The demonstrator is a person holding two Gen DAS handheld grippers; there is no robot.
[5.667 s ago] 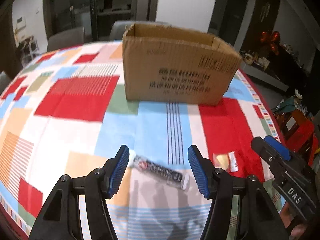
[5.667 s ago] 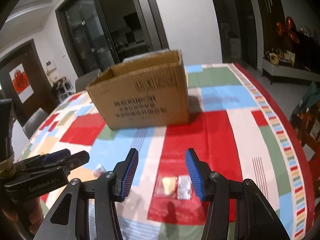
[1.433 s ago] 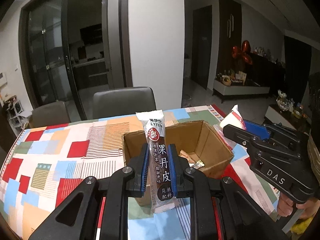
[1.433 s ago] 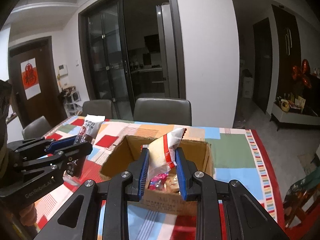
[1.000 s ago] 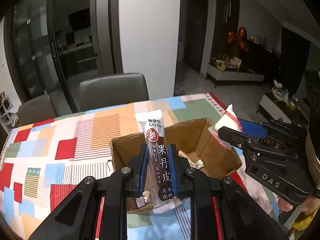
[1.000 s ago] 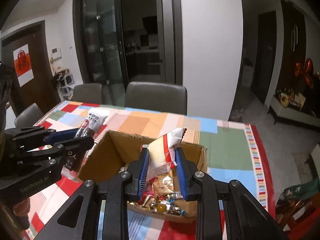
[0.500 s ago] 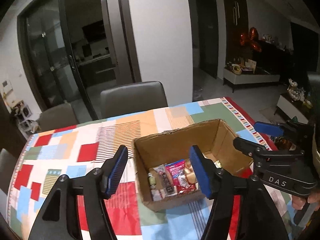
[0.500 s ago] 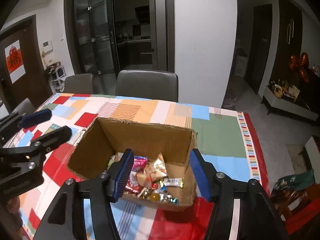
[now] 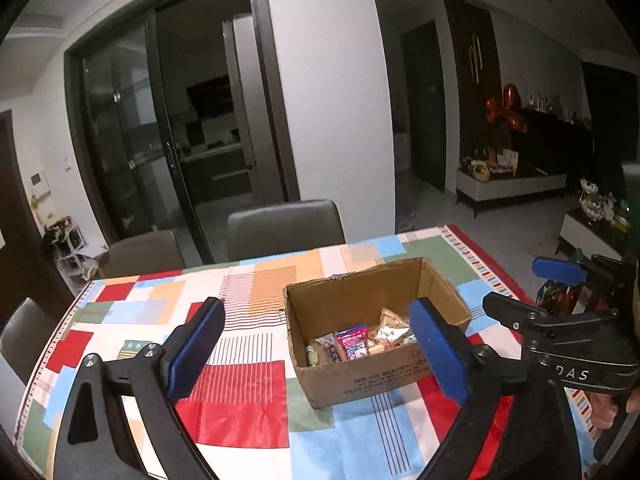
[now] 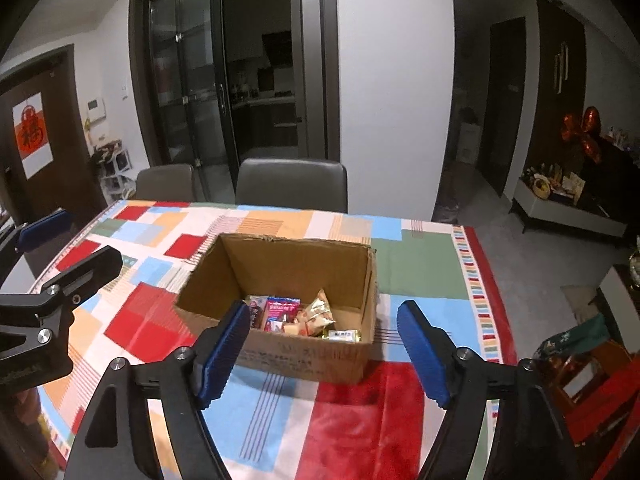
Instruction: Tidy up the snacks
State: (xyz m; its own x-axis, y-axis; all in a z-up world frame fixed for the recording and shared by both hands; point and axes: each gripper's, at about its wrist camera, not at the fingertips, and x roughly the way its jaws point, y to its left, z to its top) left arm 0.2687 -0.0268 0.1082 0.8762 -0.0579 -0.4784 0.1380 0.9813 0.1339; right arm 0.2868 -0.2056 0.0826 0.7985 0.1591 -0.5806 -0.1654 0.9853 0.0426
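On the patchwork tablecloth, the open cardboard box stands upright with its flaps out of the way, so that wrapped snacks can be dropped in from above. They lie loose on its floor: a red-and-blue packet, gold-wrapped pieces and a dark bar at the near wall; the finer labels cannot be read. The box sits near the table's far right corner, within reach of both tools.

The left gripper hangs above and in front of the box, tilted downward. Its blue pads are spreading apart and nothing lies between them; the box is seen through the gap, well beyond the tips. The right gripper is held likewise, its jaws also opening and bare, with the box's near wall framed between them but not touched. This posture suits a release over the box: wide jaws let a packet fall clear.

No loose snack shows on the visible cloth, so the sorting appears far along. Grey dining chairs stand at the table's far edge, before dark glass sliding doors.
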